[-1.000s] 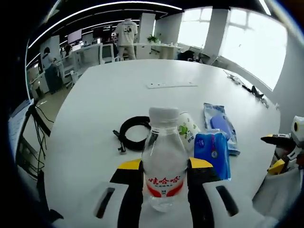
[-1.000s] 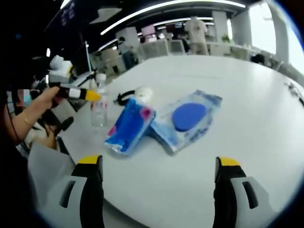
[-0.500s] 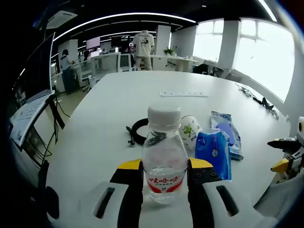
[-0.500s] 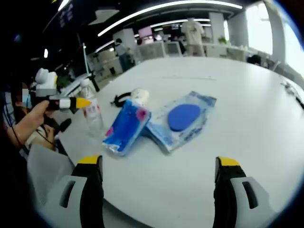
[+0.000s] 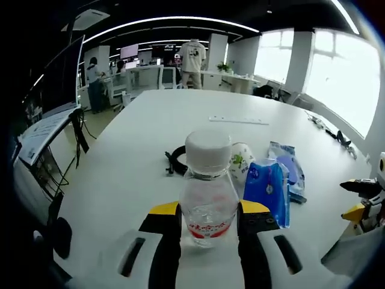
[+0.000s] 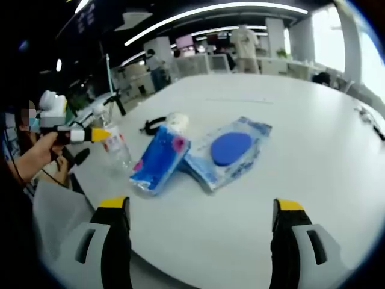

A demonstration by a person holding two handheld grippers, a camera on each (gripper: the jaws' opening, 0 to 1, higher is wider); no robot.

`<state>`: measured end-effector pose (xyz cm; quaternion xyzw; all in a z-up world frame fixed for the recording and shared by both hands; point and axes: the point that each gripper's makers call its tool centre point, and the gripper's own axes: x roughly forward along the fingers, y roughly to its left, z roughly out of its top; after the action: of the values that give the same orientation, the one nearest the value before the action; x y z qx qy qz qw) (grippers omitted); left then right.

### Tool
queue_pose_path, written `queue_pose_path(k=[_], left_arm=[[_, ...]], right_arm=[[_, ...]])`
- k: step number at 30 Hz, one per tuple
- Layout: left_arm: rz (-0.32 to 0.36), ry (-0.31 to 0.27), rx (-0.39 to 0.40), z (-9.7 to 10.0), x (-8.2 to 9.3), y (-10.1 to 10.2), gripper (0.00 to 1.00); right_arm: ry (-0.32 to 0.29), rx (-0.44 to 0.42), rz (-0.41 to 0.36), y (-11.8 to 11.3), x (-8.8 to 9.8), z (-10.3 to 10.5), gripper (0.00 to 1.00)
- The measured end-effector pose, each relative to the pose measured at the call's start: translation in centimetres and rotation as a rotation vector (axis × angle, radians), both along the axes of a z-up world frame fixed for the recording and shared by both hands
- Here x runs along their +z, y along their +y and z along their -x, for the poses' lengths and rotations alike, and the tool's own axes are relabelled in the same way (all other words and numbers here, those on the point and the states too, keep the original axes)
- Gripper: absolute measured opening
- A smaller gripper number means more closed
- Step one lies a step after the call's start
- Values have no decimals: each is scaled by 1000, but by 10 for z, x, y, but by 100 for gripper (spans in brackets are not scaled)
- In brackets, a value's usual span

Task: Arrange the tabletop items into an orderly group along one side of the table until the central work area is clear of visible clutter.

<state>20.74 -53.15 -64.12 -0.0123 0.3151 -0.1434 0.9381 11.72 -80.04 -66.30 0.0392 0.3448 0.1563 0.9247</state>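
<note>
In the left gripper view my left gripper (image 5: 209, 218) is shut on a clear water bottle (image 5: 207, 191) with a white cap and red label, held upright over the white table (image 5: 132, 156). Behind it lie a black coiled cable (image 5: 178, 159), a white cup with green print (image 5: 240, 161), a blue packet (image 5: 268, 189) and a wet-wipes pack (image 5: 287, 168). In the right gripper view my right gripper (image 6: 201, 218) stands open over the table's near edge. Ahead of it lie the blue packet (image 6: 159, 158) and the wet-wipes pack (image 6: 230, 150). At the left the left gripper (image 6: 90, 134) holds the bottle (image 6: 117, 146).
A white power strip (image 5: 239, 120) lies far across the table. Dark cables (image 5: 328, 124) run along the table's right edge. Desks, chairs and standing people fill the office behind. A person's hand (image 6: 36, 156) grips the left gripper's handle. The right gripper's tips (image 5: 360, 198) enter at the right.
The left gripper has carried the bottle slightly, with its view shifting toward the table's left edge. In the right gripper view the bottle tilts more. The right gripper stays open.
</note>
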Motion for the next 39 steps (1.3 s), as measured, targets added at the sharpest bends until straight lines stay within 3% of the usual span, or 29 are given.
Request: queue_pose_path(k=[15, 34, 39], left_arm=[[-29, 3, 26, 13, -3, -1, 34], [-32, 6, 30, 17, -4, 0, 35], [-25, 5, 40, 19, -4, 2, 35]], right_arm=[[-19, -18, -2, -5, 4, 1, 97], [-86, 11, 17, -2, 19, -3, 99], [-106, 58, 34, 3, 23, -2, 100]])
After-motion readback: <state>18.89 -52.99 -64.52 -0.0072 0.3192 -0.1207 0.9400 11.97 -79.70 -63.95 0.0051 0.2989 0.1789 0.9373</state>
